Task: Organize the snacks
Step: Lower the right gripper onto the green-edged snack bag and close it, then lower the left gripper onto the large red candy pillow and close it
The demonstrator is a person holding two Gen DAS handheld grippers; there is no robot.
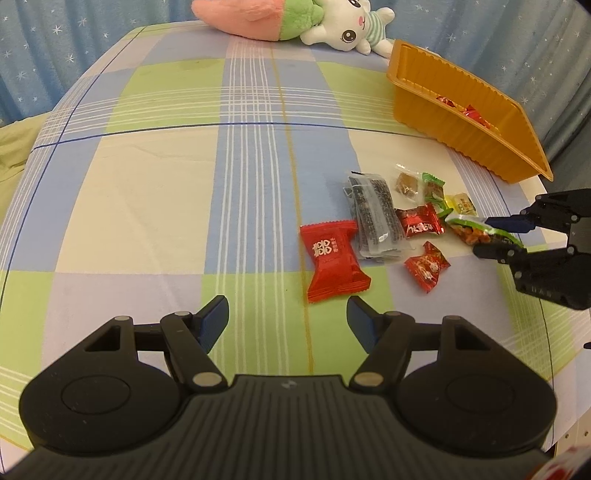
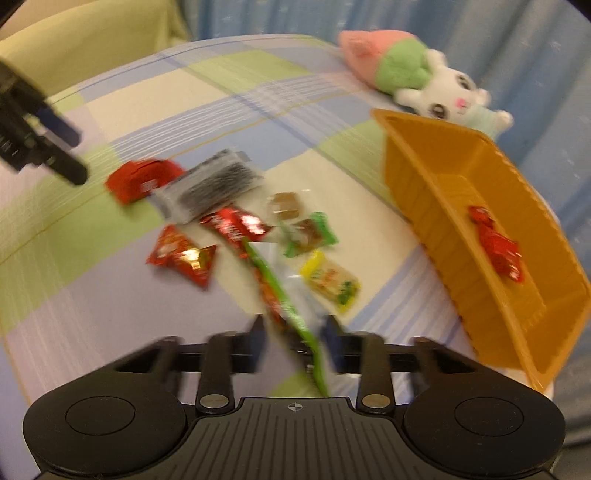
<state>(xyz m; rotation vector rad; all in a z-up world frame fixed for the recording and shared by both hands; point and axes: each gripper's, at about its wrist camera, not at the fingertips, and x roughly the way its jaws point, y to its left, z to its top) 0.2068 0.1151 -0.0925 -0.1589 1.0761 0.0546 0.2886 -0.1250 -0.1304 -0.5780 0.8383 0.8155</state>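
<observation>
Several snack packets lie on the checked cloth: a big red packet (image 1: 332, 260), a grey-black packet (image 1: 375, 218), small red ones (image 1: 419, 221) (image 1: 427, 266), a brown candy (image 1: 406, 183) and a yellow one (image 1: 461, 203). My right gripper (image 2: 295, 338) is shut on a green-edged clear snack bag (image 2: 284, 299), also visible in the left wrist view (image 1: 476, 230), held just above the cloth. My left gripper (image 1: 288, 319) is open and empty, just in front of the big red packet. The orange tray (image 2: 436, 206) holds red candies (image 2: 496, 245).
A pink, green and white plush toy (image 1: 295, 22) lies at the far edge behind the orange tray (image 1: 469, 125). A blue starred curtain hangs behind. The cloth's left half (image 1: 147, 184) carries no objects. The right wrist view is motion-blurred.
</observation>
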